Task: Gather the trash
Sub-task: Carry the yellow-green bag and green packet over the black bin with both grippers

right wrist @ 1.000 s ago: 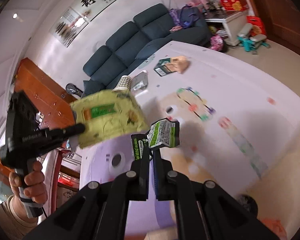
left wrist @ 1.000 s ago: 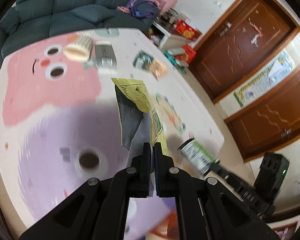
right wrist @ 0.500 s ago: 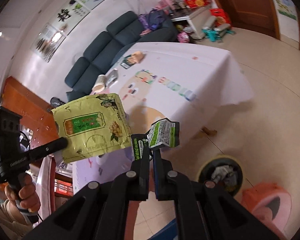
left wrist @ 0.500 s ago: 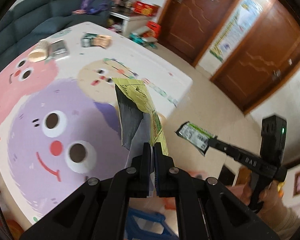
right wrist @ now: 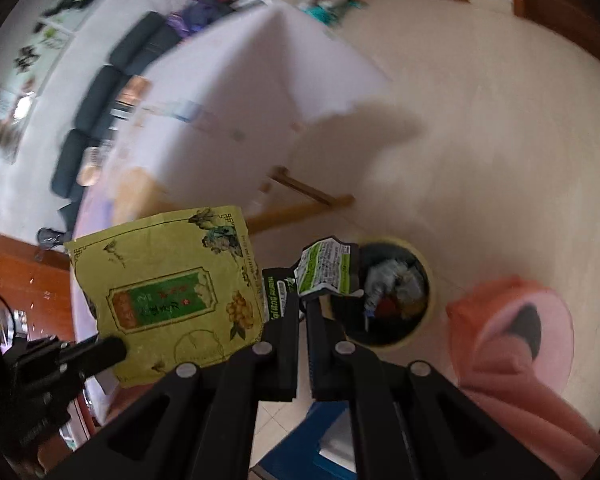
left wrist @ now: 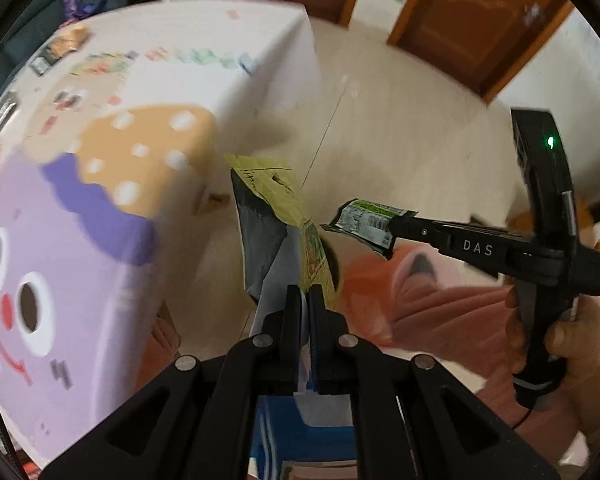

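Note:
My left gripper (left wrist: 305, 294) is shut on a yellow-green tea bag wrapper (left wrist: 278, 224), seen edge-on with its silver inside showing. In the right wrist view the same yellow-green wrapper (right wrist: 164, 296) shows its printed face, with the left gripper (right wrist: 116, 350) clamped on its lower corner. My right gripper (right wrist: 303, 304) is shut on a small green-and-white packet (right wrist: 326, 268); in the left wrist view this packet (left wrist: 366, 220) sticks out of the right gripper (left wrist: 398, 226) held by a hand. A round trash bin (right wrist: 388, 294) with rubbish in it stands on the floor just beyond the packet.
The table (left wrist: 80, 200) with a cartoon-face cloth lies left, its corner and wooden legs (right wrist: 300, 196) near the bin. Pink slippers (right wrist: 512, 332) show at right, a blue stool (left wrist: 300, 432) below. A dark sofa (right wrist: 100, 92) and wooden doors (left wrist: 472, 20) stand farther off.
Both grippers have swung off the table and tipped down toward the floor, still holding their pieces. The trash bin has come closer, now right behind the green packet.

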